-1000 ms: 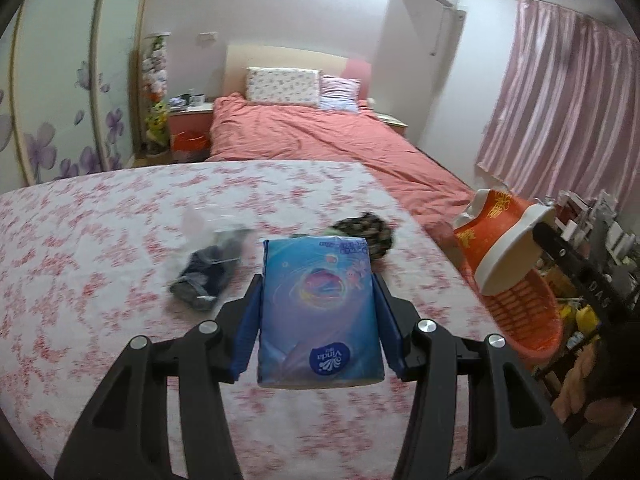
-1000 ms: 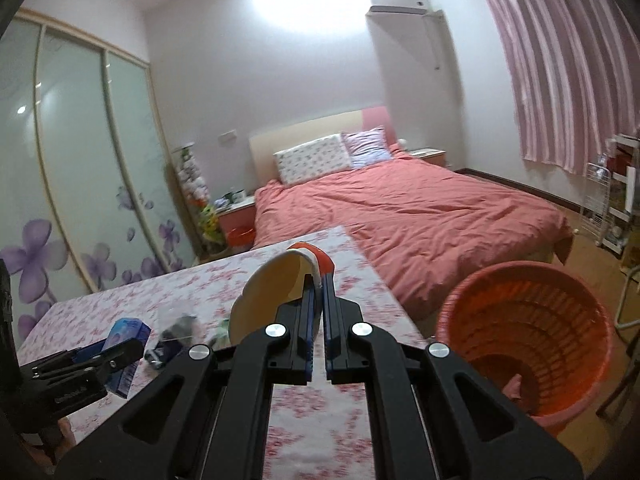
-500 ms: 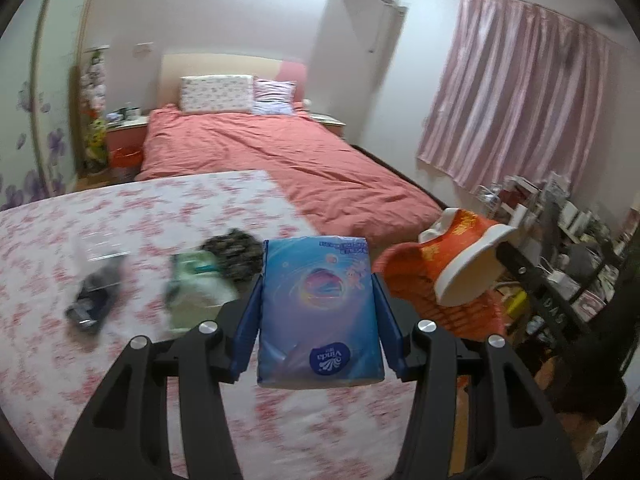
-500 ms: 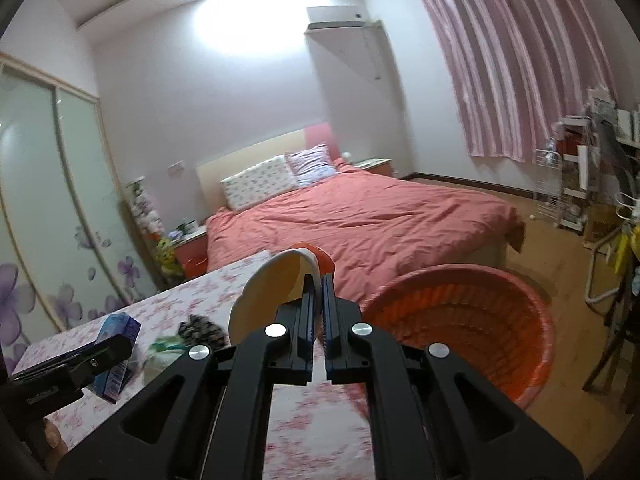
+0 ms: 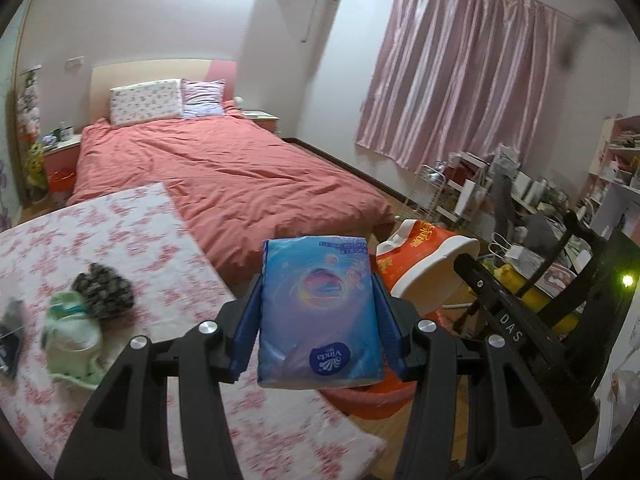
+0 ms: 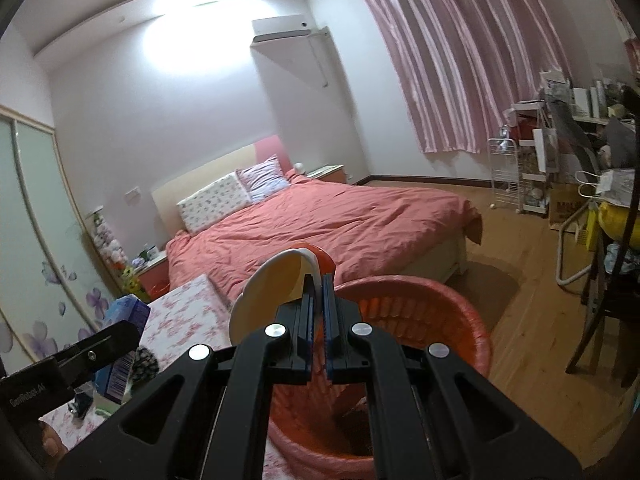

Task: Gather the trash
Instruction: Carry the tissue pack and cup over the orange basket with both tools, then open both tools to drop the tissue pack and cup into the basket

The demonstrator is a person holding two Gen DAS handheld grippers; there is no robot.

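Observation:
My left gripper (image 5: 318, 316) is shut on a blue tissue pack (image 5: 318, 312), held over the right edge of the floral-cloth table (image 5: 120, 232). My right gripper (image 6: 317, 292) is shut on the rim of a red and white paper bowl (image 6: 276, 288), tilted on its side above the orange basket (image 6: 420, 320). In the left wrist view the paper bowl (image 5: 424, 260) hangs just right of the pack, and only part of the orange basket (image 5: 372, 400) shows under my fingers. In the right wrist view the left gripper (image 6: 96, 352) and the tissue pack (image 6: 124, 344) appear at the lower left.
A pale green crumpled wad (image 5: 72, 332), a dark patterned bundle (image 5: 104, 296) and a dark bag (image 5: 10, 344) lie on the table. A red-covered bed (image 5: 224, 172) stands behind. Cluttered shelves (image 5: 540, 200) and a black chair (image 6: 608, 280) crowd the right side on the wooden floor (image 6: 520, 272).
Both grippers have swung right, from over the table toward the orange basket. The trash on the table has slid left in the left wrist view. Both grips are unchanged.

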